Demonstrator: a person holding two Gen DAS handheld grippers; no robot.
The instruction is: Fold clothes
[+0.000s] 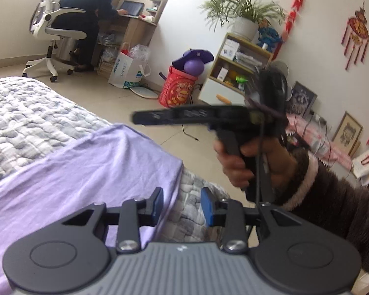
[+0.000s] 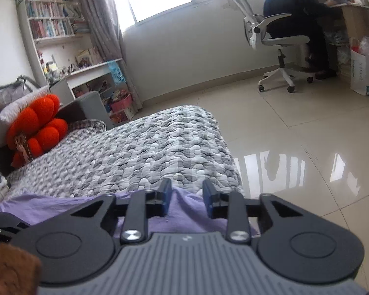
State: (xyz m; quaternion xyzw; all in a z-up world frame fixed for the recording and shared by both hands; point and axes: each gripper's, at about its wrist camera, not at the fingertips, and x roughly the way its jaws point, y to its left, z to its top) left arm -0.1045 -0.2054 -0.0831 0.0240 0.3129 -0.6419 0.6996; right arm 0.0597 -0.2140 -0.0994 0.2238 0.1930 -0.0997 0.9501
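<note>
A lavender garment (image 1: 81, 172) lies spread on the grey quilted bed (image 1: 24, 113). My left gripper (image 1: 182, 205) is open and empty, hovering over the garment's right edge near the bed's side. In the left wrist view the right gripper (image 1: 135, 117) shows side-on, blurred, held in a hand above the floor beyond the bed; its jaws cannot be judged there. In the right wrist view my right gripper (image 2: 187, 200) is open and empty, over the lavender garment (image 2: 182, 211) at the near end of the bed (image 2: 147, 152).
An orange cushion (image 2: 37, 132) sits at the bed's head. A person sits on a white office chair (image 2: 278, 39) at a desk. A red bucket (image 1: 178, 91), a white bag (image 1: 125, 71) and a shelf with a plant (image 1: 236, 64) stand on the tiled floor (image 2: 307, 152).
</note>
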